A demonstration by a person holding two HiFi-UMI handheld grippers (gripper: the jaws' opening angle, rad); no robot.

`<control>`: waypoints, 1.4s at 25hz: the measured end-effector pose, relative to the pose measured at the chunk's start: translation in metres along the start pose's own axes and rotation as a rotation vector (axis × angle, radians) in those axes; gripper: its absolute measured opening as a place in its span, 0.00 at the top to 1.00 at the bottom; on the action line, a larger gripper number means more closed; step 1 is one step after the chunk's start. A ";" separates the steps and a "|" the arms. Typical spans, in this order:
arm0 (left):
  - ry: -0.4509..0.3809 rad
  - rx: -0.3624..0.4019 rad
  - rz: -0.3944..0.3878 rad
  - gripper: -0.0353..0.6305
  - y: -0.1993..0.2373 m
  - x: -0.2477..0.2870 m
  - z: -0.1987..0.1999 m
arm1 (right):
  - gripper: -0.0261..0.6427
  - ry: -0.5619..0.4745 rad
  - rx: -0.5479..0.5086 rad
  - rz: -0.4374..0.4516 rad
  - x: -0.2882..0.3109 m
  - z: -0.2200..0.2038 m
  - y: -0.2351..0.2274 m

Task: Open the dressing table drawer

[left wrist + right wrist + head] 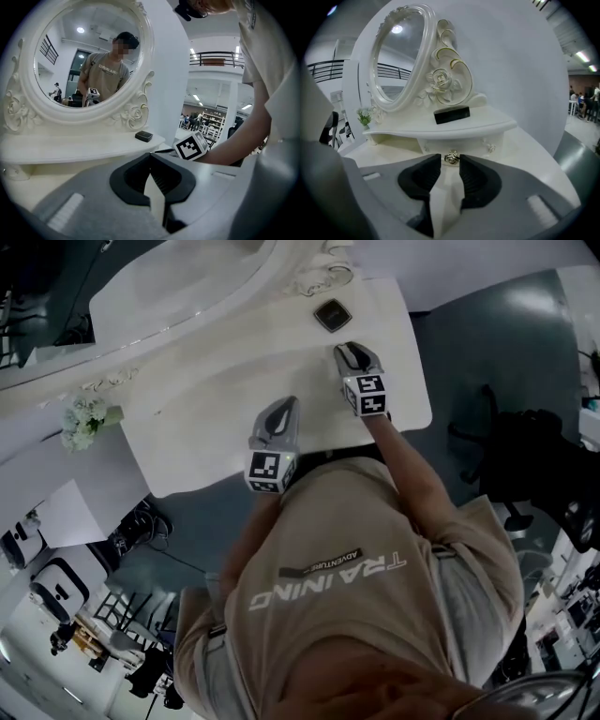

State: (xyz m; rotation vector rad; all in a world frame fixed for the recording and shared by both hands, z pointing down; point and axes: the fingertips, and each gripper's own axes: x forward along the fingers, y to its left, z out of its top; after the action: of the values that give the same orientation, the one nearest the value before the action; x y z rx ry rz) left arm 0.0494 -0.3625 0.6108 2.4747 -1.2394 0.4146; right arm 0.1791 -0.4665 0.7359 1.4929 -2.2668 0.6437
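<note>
The right tool (450, 165), jaws spread, lines up just short of the small gold rose-shaped knob (451, 158), apparently to pinch it. Its white drawer (457, 142) sits shut under the raised shelf (487, 123) at the bench's (187, 418) back edge. The left tool (151, 155), jaws pressed together on nothing, hovers near the front edge, likely unneeded.

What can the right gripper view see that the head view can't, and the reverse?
Only the right gripper view: the drawer's gold knob, just ahead of the open jaws. Only the head view: the left claw and the person's shirt. Both: the right claw, the black box on the shelf, the white tabletop and the small plant.
</note>
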 end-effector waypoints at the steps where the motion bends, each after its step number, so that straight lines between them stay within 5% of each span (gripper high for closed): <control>1: 0.000 0.000 0.003 0.94 0.000 -0.003 0.000 | 0.77 0.001 0.005 -0.006 0.002 0.001 0.001; 7: -0.028 0.003 0.040 0.94 0.018 -0.014 0.001 | 0.81 -0.007 0.014 -0.091 0.009 0.006 -0.001; 35: -0.061 0.020 -0.015 0.94 0.020 -0.031 0.014 | 0.79 0.104 -0.092 -0.043 -0.038 -0.029 0.018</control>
State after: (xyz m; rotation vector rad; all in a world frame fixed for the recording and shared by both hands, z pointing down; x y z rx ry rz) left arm 0.0165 -0.3580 0.5887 2.5295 -1.2455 0.3512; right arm 0.1780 -0.4152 0.7366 1.4269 -2.1509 0.5823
